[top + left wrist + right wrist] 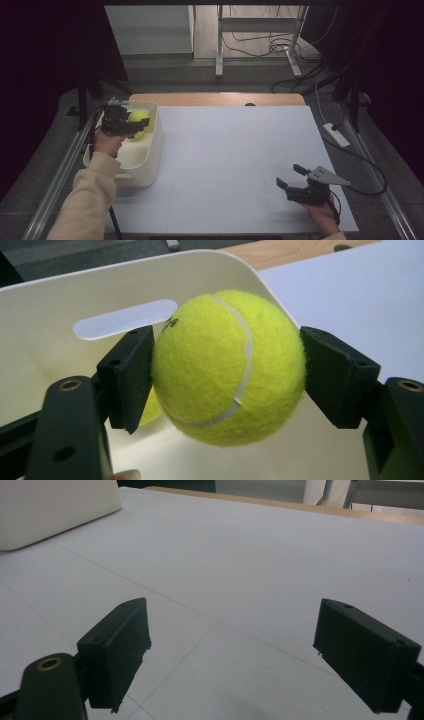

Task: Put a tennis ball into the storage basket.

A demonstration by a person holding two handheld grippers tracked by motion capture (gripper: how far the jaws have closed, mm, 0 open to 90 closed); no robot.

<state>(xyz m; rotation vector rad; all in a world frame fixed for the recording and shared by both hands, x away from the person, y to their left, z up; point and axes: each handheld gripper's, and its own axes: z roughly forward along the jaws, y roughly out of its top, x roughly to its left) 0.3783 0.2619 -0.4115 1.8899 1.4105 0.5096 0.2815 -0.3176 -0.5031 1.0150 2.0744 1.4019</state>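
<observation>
Holding tennis ball [227, 365] pinched between left gripper [121, 121] jaws, above cream bin [150, 165]. Second ball beneath. Lower before releasing, avoid bounce-out. Right gripper [295, 181] wide open, empty, well right of bin.

Lab: dark curtains [45, 60], floor cables [260, 47].

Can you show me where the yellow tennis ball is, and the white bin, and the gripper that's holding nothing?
tennis ball [227, 367]: left gripper view, middle of its fuzzy front.
white bin [154, 150]: high view, its right wall.
right gripper [291, 176]: high view, the gap between its open fingertips.
</observation>
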